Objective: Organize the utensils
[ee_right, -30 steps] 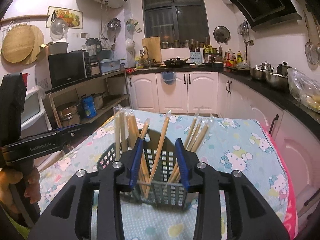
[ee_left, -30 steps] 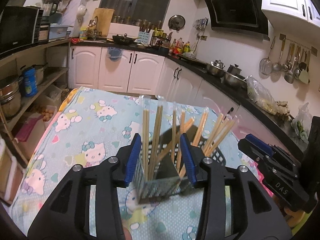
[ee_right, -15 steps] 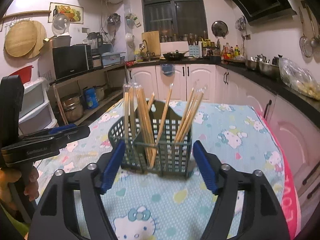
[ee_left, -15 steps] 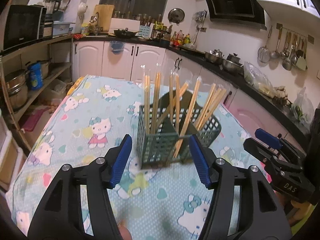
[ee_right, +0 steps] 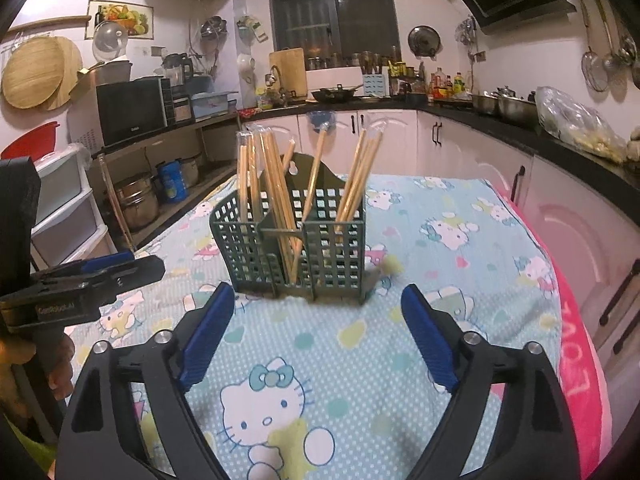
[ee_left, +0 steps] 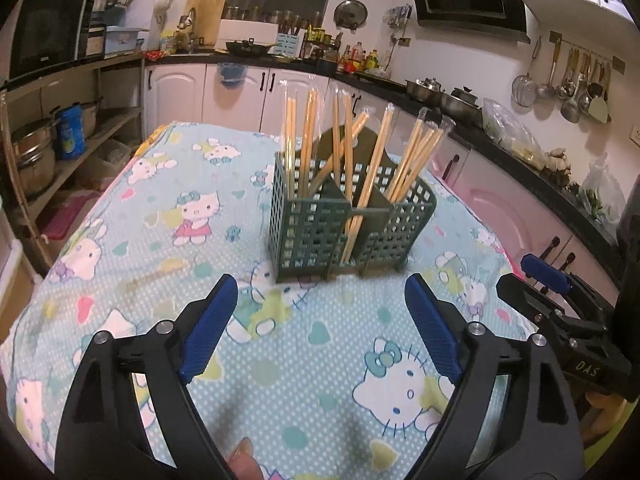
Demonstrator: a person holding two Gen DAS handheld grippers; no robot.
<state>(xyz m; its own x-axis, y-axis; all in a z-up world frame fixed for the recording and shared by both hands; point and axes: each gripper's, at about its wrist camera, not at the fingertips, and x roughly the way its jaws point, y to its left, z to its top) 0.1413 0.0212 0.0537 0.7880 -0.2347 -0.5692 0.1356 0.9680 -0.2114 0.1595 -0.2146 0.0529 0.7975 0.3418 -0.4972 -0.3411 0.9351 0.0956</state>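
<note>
Release step: left gripper [ee_left: 320, 320] and right gripper [ee_right: 316, 328] jaws opening wide, nothing between them. Green utensil basket [ee_left: 344, 228] stands upright mid-counter [ee_left: 120, 248], wrapped chopsticks [ee_left: 340, 152] inside. Back off straight, don't clip the sticks. Versus a second ago: jaws were narrow around the basket, now well clear on its near side

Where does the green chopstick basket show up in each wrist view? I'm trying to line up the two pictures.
Left wrist view: the green chopstick basket stands just above centre on the tablecloth, beyond the open left gripper.
Right wrist view: the basket stands slightly left of centre, beyond the open right gripper.
Shared landmark: the black microwave on the shelf, at the left in both views.
</note>
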